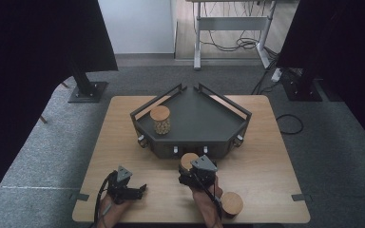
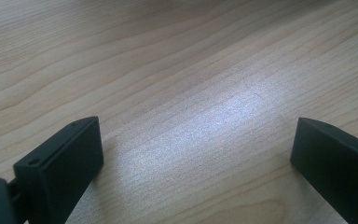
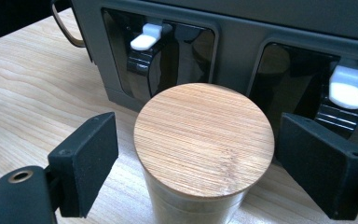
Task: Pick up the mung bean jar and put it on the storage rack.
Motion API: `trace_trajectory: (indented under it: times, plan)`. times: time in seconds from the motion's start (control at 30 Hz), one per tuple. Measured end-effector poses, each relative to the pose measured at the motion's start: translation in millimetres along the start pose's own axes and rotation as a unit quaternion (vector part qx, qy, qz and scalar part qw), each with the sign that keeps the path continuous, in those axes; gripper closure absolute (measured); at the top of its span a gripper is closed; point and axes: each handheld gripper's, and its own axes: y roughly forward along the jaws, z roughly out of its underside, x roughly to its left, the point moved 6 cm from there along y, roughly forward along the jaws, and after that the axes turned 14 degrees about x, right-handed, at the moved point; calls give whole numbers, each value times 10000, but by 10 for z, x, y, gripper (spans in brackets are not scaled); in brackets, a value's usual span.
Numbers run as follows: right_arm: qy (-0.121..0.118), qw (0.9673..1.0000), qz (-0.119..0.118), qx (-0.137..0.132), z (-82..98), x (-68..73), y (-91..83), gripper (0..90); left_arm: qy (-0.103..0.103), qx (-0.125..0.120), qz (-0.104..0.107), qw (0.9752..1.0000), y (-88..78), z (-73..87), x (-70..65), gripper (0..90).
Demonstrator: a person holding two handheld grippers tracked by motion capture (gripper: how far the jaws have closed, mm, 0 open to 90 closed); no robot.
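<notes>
Fingers (image 3: 86, 163) of the right gripper (image 3: 198, 163) stand on either side of a jar (image 3: 204, 140) with a bamboo lid, a visible gap on each side, so the pads aren't pressing on it; jaws parted, jar between them but not gripped. Jar sits upright on the wooden table (image 1: 123, 142), lid level with the fingertips in the right gripper view. Just beyond the fingers is the front wall of a dark grey rack (image 3: 233, 56), with two recessed slots, each holding a white latch (image 3: 145, 36); one latch is past the left finger, the other past the right finger. From the high view the right gripper (image 1: 190, 171) points at the rack (image 1: 195, 118), with the jar's lid (image 1: 187, 160) peeking out at its tip, close to the rack's front. A second jar (image 1: 160, 119), same lid, pale contents inside, stands on the rack's top deck, well beyond the fingers and off to their left. A third jar (image 1: 231, 204) is behind the right gripper, beside the person's forearm near the table edge. Left gripper (image 1: 135, 191) rests low on the table, well apart from the jars; its fingers (image 2: 65, 163) are spread wide with bare wood between them, nothing held.
</notes>
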Motion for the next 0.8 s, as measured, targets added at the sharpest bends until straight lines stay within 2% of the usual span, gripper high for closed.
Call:
trace_trajectory:
  times: [0.8]
  plan:
    - [21, 9996, 230, 160, 22, 36, 195, 145, 11, 0, 7, 10000, 0, 0, 4, 21]
